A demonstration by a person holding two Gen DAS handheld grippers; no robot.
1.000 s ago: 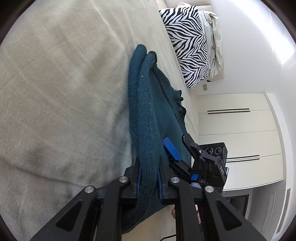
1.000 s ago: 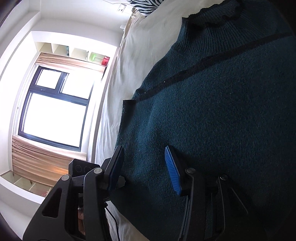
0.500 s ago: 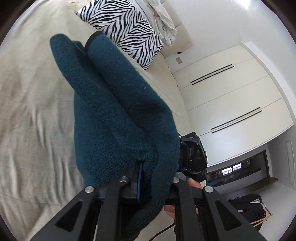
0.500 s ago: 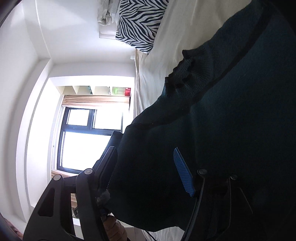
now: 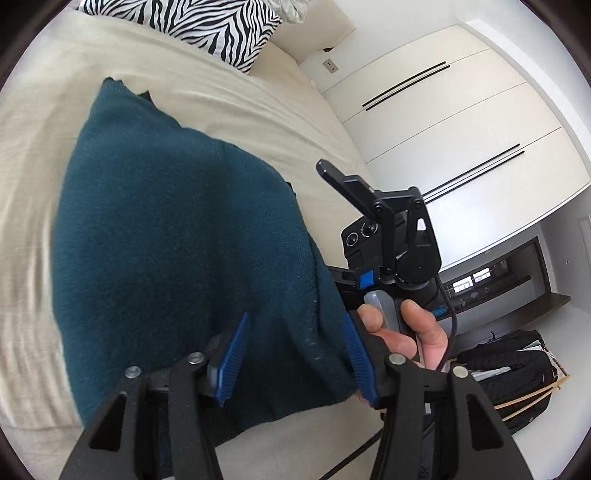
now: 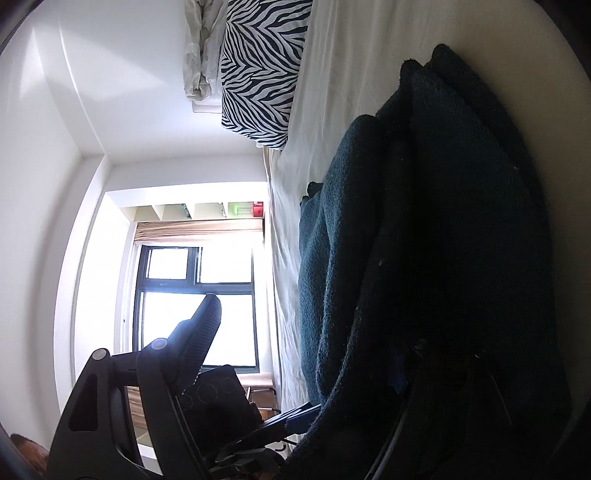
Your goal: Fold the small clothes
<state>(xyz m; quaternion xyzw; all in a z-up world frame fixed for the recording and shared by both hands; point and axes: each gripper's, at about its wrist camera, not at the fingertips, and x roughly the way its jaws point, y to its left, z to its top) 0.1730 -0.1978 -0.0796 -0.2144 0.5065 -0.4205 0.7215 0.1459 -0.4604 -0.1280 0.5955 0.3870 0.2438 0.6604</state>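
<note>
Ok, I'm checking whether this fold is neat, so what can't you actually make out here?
Right wrist view: the sweater is in deep shadow, so its layers don't read. It also covers one finger of the right gripper.
Left wrist view: the left gripper hides the sweater's near edge, and the bed beside it is motion-blurred.
Either view: the sleeves cannot be told apart.

In the right wrist view the right gripper's (image 6: 306, 365) right-hand finger is buried under the dark teal sweater (image 6: 424, 258), so whether those jaws grip the cloth cannot be told, and the sweater's folds there sink into shadow. In the left wrist view the bed (image 5: 33, 229) is smeared by motion blur at the left. The zebra pillow (image 5: 207, 22) is cut by the top edge.
</note>
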